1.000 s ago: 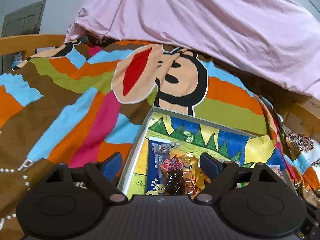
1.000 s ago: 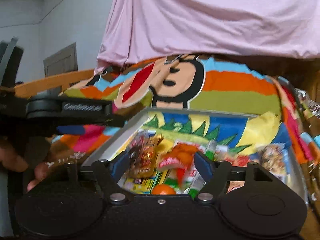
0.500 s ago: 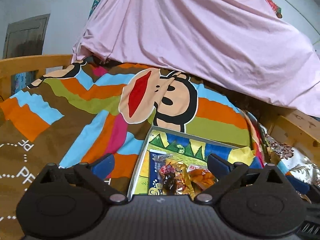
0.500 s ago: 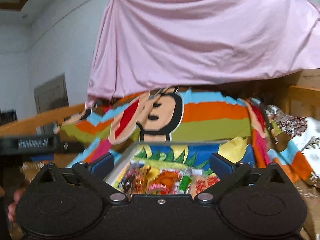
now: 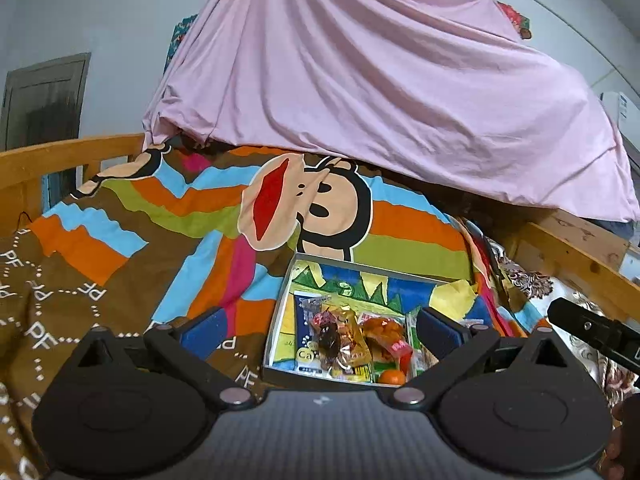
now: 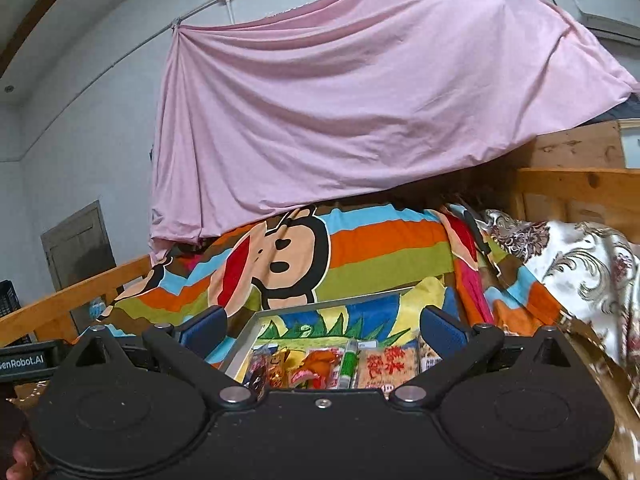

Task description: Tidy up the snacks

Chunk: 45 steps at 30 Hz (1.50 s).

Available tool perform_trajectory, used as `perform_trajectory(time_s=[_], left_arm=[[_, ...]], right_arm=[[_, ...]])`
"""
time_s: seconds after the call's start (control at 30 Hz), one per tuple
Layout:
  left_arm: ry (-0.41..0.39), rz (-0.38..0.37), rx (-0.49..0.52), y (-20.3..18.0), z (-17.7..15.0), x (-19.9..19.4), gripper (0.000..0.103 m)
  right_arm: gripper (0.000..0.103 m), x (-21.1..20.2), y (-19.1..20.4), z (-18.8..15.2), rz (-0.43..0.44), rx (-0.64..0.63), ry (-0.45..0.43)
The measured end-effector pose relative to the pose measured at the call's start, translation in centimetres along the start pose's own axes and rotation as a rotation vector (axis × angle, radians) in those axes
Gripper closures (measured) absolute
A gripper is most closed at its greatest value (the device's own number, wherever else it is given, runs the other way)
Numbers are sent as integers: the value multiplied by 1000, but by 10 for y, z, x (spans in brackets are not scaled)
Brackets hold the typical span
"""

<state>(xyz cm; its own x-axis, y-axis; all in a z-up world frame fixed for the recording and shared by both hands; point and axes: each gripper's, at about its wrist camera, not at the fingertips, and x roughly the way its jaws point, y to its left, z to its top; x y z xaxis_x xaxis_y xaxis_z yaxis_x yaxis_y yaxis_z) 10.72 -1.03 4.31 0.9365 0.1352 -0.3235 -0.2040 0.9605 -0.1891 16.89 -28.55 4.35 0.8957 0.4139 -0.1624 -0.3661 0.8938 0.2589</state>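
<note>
A shallow box (image 5: 286, 292) with a colourful drawn lining lies on the bed and holds several snacks. Among them are a blue packet (image 5: 306, 320), a dark snack in a golden wrapper (image 5: 338, 340), an orange packet (image 5: 382, 332) and a small orange fruit (image 5: 392, 377). My left gripper (image 5: 320, 328) hovers above and short of the box, open wide, nothing between its fingers. In the right wrist view the box (image 6: 245, 338) shows a green tube (image 6: 347, 364) and a cracker packet (image 6: 386, 366). My right gripper (image 6: 324, 326) is also open and empty, back from the box.
A striped blanket with a monkey face (image 5: 312, 208) covers the bed. A pink sheet (image 5: 360, 92) hangs behind it. Wooden bed rails (image 5: 60, 156) run left and right, and a floral cloth (image 6: 580, 264) lies on the right. The other gripper's body (image 5: 592, 332) shows at the right edge.
Both grippers have drawn back and up from the box, which now looks smaller and lower in each view. Both pairs of jaws have spread wider. The snacks stayed in the box.
</note>
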Motion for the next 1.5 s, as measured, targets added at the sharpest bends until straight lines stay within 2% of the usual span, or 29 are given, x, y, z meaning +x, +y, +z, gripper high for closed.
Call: perform_trajectory(time_s=[0.37,0.57,1.13,1.5], left_arm=[[-2,4,-9,5,-18,-49,1],[-10,6,-3,9,-16,-63,1],[-15,4,2,16,-20,-83,1],[-1,44,26,17,-24,-95,1]], right_arm=[[1,-46,28,-23,4,-3,1],[1,-63,41,-34,-3,-36,-14],[1,-79,45,-44,-58,-71,-35],[1,-87,46,-49,-93,-87,-33]])
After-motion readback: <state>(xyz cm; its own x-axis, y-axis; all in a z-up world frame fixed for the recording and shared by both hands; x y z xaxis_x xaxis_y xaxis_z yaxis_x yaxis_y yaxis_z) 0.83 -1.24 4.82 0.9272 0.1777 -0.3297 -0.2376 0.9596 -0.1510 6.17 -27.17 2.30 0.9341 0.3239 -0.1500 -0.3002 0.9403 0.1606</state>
